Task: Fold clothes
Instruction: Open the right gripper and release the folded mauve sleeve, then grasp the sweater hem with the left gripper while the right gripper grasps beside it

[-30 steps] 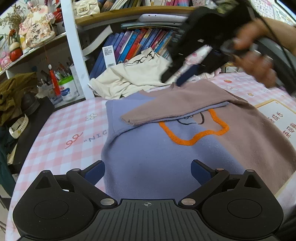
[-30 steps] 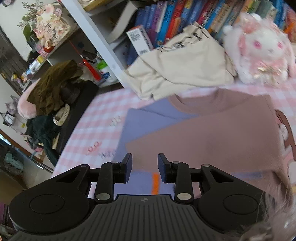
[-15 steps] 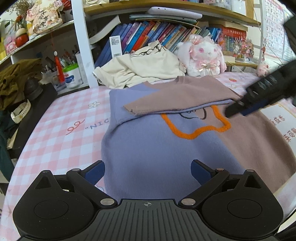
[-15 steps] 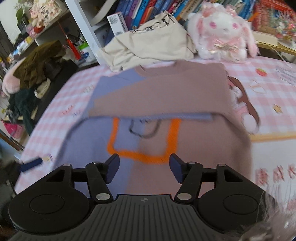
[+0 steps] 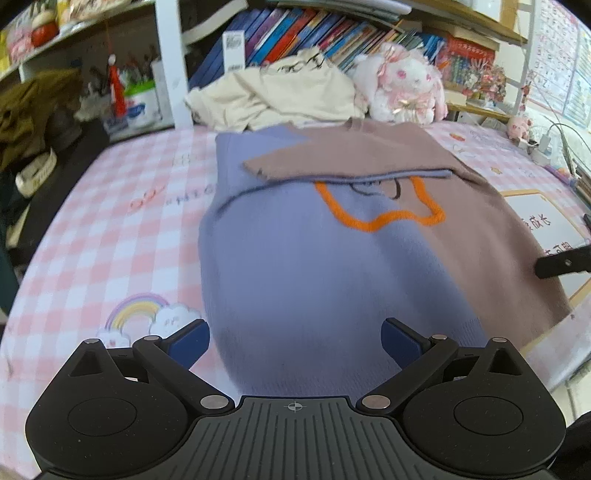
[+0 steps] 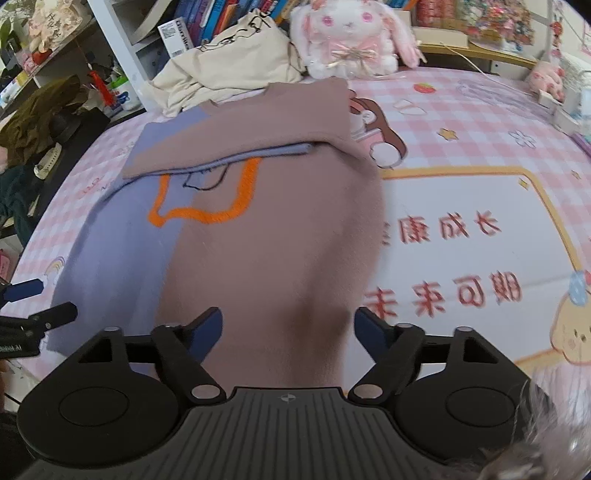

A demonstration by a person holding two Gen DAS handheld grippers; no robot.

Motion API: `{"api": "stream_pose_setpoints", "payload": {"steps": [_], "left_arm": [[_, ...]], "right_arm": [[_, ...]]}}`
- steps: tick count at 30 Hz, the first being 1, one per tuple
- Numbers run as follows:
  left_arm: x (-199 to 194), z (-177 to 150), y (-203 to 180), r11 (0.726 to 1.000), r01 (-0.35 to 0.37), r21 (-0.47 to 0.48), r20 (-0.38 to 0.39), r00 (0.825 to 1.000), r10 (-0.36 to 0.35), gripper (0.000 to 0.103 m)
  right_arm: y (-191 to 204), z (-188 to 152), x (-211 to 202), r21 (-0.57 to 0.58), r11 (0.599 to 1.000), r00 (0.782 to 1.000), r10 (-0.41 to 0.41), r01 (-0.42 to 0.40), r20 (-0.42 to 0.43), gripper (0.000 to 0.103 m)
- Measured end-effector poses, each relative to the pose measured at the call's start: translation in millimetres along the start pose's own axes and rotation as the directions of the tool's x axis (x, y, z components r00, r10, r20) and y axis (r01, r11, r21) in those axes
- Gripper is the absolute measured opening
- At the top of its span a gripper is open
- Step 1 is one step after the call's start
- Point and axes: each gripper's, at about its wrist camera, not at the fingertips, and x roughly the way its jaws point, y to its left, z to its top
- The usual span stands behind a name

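Both grippers have drawn back toward the near edge of the desk (image 6: pixel 461 155) since a second ago: the right gripper (image 6: pixel 288 326), which then hung over the far part of the sweater with its fingers nearly together, now sits low at the brown half of the hem with its jaws spread wide and nothing between them. Meanwhile the left gripper (image 5: pixel 295 338) hovers at the blue half of the hem, equally wide open and empty. Between them the sweater (image 5: pixel 314 258) lies flat along the middle of the pink checked desk, collar toward the far edge beside the cream garment (image 5: pixel 280 92) and the plush rabbit (image 6: pixel 351 33). Its brown sleeve (image 6: pixel 236 136) lies folded across the chest, with a blue sleeve edge showing just under it and the orange outline (image 5: pixel 380 214) partly covered. With both sleeves lying in and both claws open at the hem, the likely step is to take the bottom corners and fold the body toward the collar.
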Motion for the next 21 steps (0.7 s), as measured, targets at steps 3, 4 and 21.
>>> {"api": "stream_pose_setpoints", "payload": {"steps": [3, 4, 21], "left_arm": [[0, -3, 3, 1.0, 0.0, -0.023, -0.029, 1.0, -0.001, 0.1], [0, -3, 5, 1.0, 0.0, -0.031, -0.033, 0.999, -0.001, 0.1], [1, -11, 42, 0.967, 0.002, -0.254, -0.078, 0.997, -0.022, 0.09]], "right_arm": [[-5, -9, -4, 0.011, 1.0, 1.0, -0.011, 0.011, -0.002, 0.082], [-7, -12, -4, 0.016, 1.0, 1.0, -0.014, 0.014, -0.004, 0.082], [-37, -20, 2, 0.149, 0.989, 0.998, -0.009, 0.017, -0.057, 0.071]]}}
